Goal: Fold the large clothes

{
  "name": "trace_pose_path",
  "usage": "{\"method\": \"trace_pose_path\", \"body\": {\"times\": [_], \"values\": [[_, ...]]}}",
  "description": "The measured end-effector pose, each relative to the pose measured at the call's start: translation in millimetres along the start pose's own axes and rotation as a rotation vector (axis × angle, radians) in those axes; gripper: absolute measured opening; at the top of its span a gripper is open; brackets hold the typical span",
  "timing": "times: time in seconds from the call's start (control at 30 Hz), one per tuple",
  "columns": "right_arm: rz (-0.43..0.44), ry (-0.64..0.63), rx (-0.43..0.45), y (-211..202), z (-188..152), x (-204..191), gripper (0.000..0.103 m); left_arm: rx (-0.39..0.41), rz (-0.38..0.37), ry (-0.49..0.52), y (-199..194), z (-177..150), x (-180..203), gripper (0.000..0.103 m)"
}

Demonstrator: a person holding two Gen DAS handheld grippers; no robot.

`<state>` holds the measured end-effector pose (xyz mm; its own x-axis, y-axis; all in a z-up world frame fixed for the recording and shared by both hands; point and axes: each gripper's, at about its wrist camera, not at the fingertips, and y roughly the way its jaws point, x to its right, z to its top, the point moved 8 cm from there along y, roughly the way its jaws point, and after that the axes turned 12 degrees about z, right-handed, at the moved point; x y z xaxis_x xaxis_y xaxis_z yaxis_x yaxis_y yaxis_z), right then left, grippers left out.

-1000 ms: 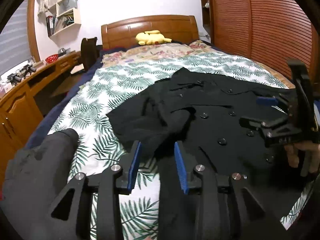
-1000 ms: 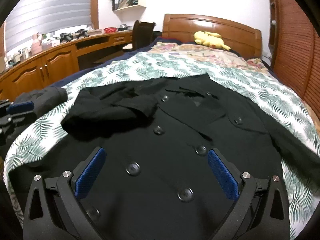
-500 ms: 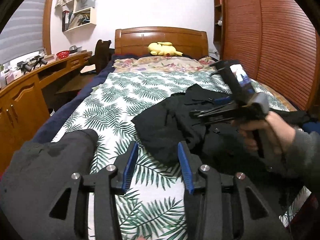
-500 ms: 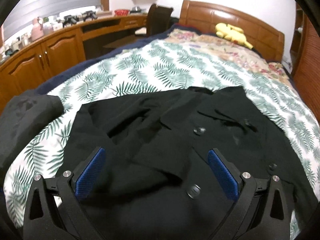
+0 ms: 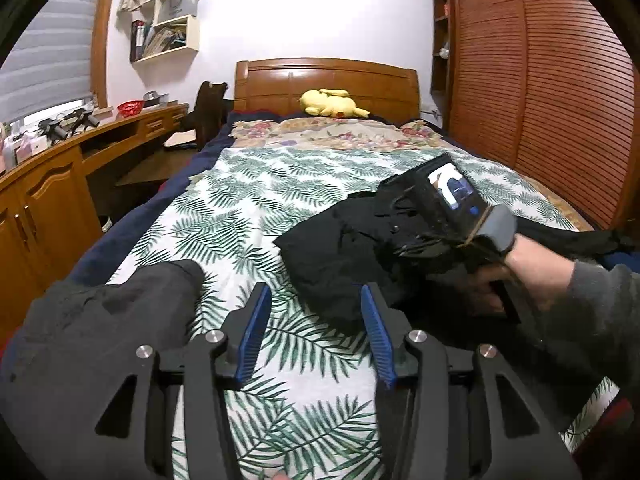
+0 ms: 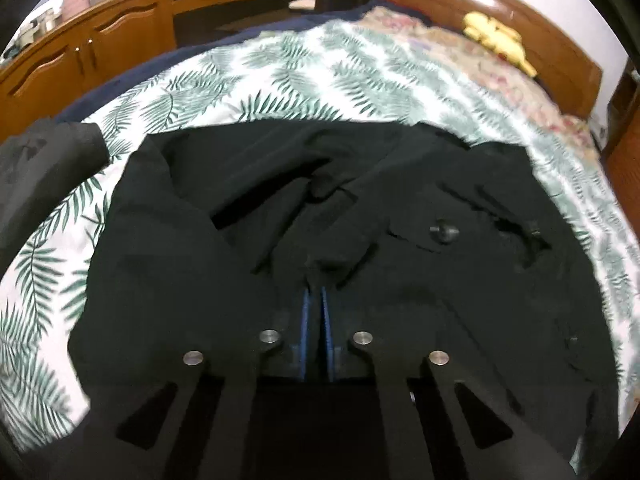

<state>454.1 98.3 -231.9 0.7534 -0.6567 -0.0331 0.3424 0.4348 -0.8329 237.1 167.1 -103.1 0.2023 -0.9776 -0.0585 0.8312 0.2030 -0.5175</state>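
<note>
Coat (image 6: 200, 280) pinched at folded sleeve by right gripper (image 6: 314, 300), bed (image 5: 248, 216) centre.
Left gripper (image 5: 312, 320) half-wide, opening, empty; next, probably lift sleeve flat.

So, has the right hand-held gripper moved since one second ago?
Yes. In the left wrist view the right hand-held gripper has come from the right edge leftward over the black coat, towards the headboard, and its jaws have shut.

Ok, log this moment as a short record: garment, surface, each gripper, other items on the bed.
garment: black coat, buttoned, rumpled, lying on the bed
surface: palm-leaf bedspread
right gripper: fingers shut, tips down at the coat's fabric
left gripper: opening, nothing between its fingers, above bedspread
other: dark grey garment at bed's near corner; yellow plush toy by headboard
</note>
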Motion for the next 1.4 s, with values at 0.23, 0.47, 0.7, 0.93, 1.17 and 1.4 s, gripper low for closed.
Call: {"method": "trace_pose_path", "body": {"times": [0.23, 0.47, 0.7, 0.93, 1.17, 1.4], "values": [[-0.08, 0.017, 0.247, -119.1, -27.2, 32.1, 0.001, 0.008, -0.039, 0.01, -0.8, 1.3, 20.2, 0.048], [-0.203, 0.056, 0.425, -213.1, -75.6, 57.2, 0.001, 0.003, -0.062, 0.018, 0.6, 1.4, 32.6, 0.049], [-0.266, 0.126, 0.358, -201.7, -142.4, 67.6, 0.002, 0.001, -0.079, 0.025, 2.7, 1.1, 44.8, 0.049], [-0.152, 0.275, 0.193, -162.4, -202.1, 71.1, 0.011, 0.0, -0.093, 0.053, 1.3, 0.3, 58.8, 0.05], [-0.141, 0.3, 0.193, -190.2, -231.8, 64.5, 0.056, 0.001, -0.115, 0.066, -2.7, 0.3, 67.9, 0.051], [-0.165, 0.318, 0.214, -215.1, -243.7, 83.2, 0.057, 0.003, -0.131, 0.088, -6.1, -1.1, 80.0, 0.051]]}}
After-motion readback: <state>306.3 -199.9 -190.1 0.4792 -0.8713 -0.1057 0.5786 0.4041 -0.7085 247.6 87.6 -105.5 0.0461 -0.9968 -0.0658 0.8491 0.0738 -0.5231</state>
